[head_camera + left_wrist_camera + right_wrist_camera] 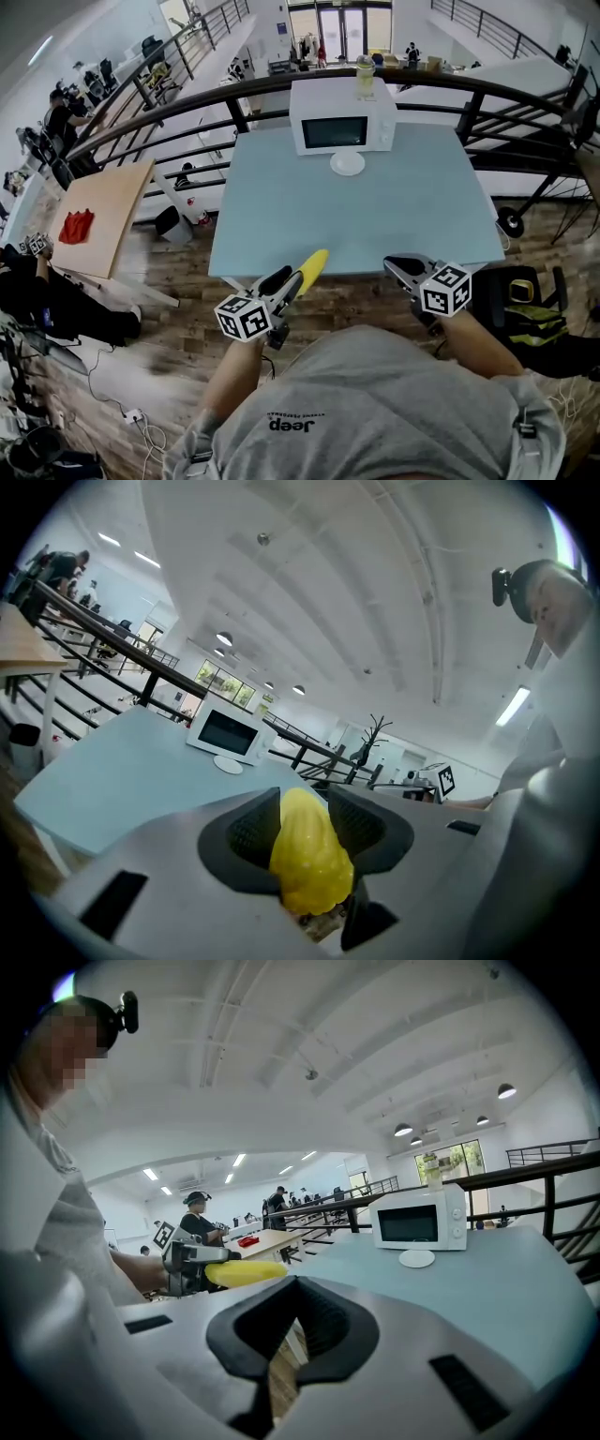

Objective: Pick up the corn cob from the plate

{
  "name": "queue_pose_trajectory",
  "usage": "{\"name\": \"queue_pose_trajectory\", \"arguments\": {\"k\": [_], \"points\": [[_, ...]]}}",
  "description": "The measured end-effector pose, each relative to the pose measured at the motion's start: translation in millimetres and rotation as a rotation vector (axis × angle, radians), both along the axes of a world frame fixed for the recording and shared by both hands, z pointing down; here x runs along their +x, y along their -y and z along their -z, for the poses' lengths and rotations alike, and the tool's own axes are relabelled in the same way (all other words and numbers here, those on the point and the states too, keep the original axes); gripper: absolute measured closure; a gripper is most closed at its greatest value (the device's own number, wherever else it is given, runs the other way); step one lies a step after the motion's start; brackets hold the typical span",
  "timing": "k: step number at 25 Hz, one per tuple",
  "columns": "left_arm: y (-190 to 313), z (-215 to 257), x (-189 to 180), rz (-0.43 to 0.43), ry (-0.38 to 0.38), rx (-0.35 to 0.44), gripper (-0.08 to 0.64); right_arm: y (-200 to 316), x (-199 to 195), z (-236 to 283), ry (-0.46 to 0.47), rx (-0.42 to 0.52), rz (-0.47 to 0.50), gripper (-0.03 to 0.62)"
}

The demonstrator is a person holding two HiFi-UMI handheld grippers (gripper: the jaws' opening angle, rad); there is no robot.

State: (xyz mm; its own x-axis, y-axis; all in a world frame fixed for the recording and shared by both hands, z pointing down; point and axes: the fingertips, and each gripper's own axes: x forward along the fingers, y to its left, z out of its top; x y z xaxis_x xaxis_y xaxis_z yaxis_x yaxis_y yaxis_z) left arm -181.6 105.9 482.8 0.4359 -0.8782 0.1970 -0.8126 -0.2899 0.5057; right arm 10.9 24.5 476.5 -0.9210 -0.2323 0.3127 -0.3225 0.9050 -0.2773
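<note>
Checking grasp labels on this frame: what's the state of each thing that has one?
left gripper: shut on corn.
right gripper: open, nothing between the jaws.
corn: off the plate, held in the air, tip sticking out past the jaws.
plate: empty, on the table in front of the microwave.
microwave: door shut.
jar: upright on top of the microwave.

A white microwave [342,117] bearing a clear container [365,77] stands on the pale blue table [375,220].
</note>
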Motion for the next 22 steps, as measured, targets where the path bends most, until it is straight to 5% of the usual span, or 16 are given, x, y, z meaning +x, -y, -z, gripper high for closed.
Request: {"name": "queue_pose_trajectory", "arguments": {"k": [22], "points": [[4.1,0.4,3.5,0.006,-0.017,-0.021,0.383,8.4,5.4,3.5,0.01,0.015,-0.021,0.577]]}}
